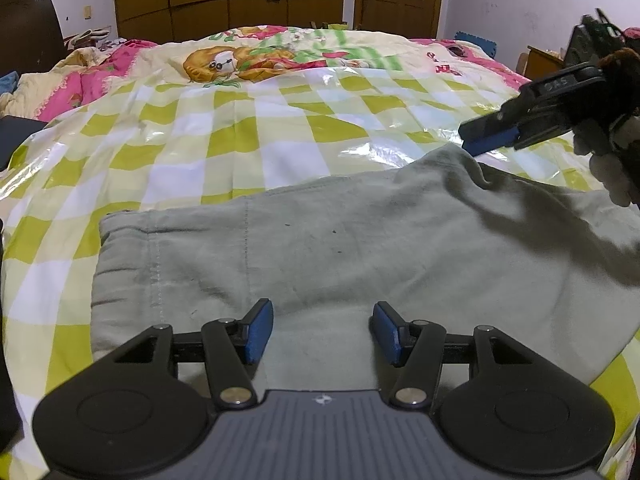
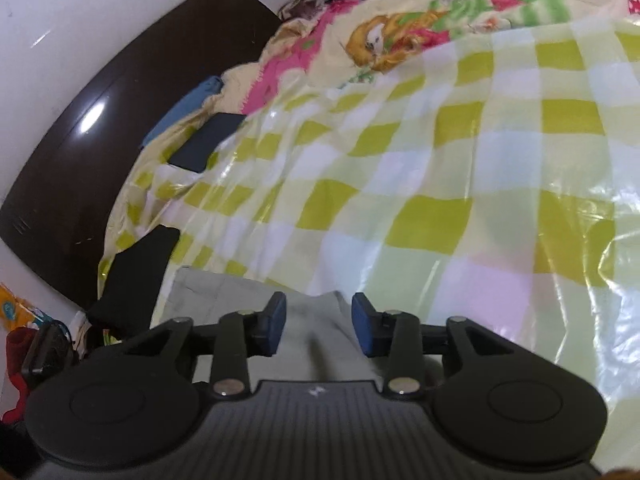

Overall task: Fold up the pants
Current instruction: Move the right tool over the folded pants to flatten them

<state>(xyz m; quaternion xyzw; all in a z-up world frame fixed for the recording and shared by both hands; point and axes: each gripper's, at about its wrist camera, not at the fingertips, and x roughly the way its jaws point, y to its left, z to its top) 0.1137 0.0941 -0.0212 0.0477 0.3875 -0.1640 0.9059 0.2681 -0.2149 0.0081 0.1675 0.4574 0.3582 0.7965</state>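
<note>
Where they lie folded, the grey pants point(image 1: 340, 248) look flat and creased.

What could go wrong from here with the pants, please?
1. The plastic sheet under the pants looks glossy, so the fabric may slide when a fold is pulled over.
2. The right claw sits at a raised pucker on the far edge; closing there could bunch the cloth.
3. The left claw is open above flat fabric, so it may pinch only the top layer.
</note>
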